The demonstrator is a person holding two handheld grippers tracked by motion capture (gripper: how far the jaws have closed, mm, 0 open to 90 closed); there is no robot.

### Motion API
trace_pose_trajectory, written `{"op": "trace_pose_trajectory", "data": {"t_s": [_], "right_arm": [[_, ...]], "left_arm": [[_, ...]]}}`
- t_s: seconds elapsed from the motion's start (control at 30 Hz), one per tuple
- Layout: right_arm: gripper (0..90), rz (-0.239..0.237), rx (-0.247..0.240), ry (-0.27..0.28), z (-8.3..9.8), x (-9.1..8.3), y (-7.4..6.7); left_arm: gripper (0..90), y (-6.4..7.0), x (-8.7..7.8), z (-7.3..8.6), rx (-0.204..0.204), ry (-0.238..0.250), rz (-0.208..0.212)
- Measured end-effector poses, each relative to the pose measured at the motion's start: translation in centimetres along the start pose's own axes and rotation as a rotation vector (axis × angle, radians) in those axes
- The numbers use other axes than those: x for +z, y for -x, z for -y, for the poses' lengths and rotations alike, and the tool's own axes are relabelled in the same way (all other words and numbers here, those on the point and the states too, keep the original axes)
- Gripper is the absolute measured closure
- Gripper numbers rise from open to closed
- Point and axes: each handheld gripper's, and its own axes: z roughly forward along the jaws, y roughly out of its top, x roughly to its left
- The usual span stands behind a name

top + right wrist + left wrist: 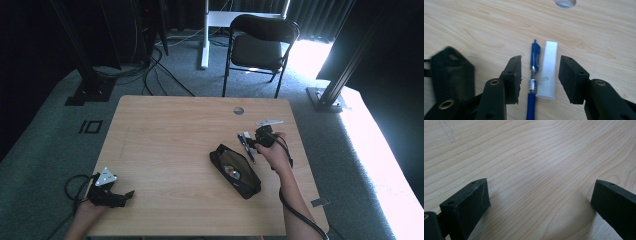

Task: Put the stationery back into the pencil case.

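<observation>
Right gripper (539, 80) stands unclenched, its jaws straddling a blue pen (533, 75) and a white eraser (548, 71) lying side by side, pads clear of both; apparently lined up for pickup. Just beside it lies an open black pencil case (235, 171) holding small items, unidentifiable. Left gripper (540, 202) idles well apart, jaws wide, nothing between them.

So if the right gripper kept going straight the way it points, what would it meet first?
Probably the blue pen and the white rectangular eraser-like block lying side by side on the wooden table; both sit between the right gripper's open jaws. Which comes first, depth leaves unclear.
</observation>
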Motion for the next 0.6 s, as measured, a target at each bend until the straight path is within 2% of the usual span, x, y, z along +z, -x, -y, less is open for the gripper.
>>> {"op": "trace_pose_trajectory", "data": {"t_s": [0.27,0.53,0.6], "right_arm": [[53.1,0.042,0.029,-0.043,0.5,2.6,0.5],[54.2,0.054,0.043,-0.079,0.8,4.0,0.8],[56.1,0.07,0.048,-0.092,0.9,4.5,1.0]], "left_arm": [[2.2,0.0,0.0,0.0,-0.001,0.0,0.0],[2.2,0.0,0.0,0.0,-0.001,0.0,0.0],[2.2,0.0,0.0,0.0,0.0,0.0,0.0]]}}
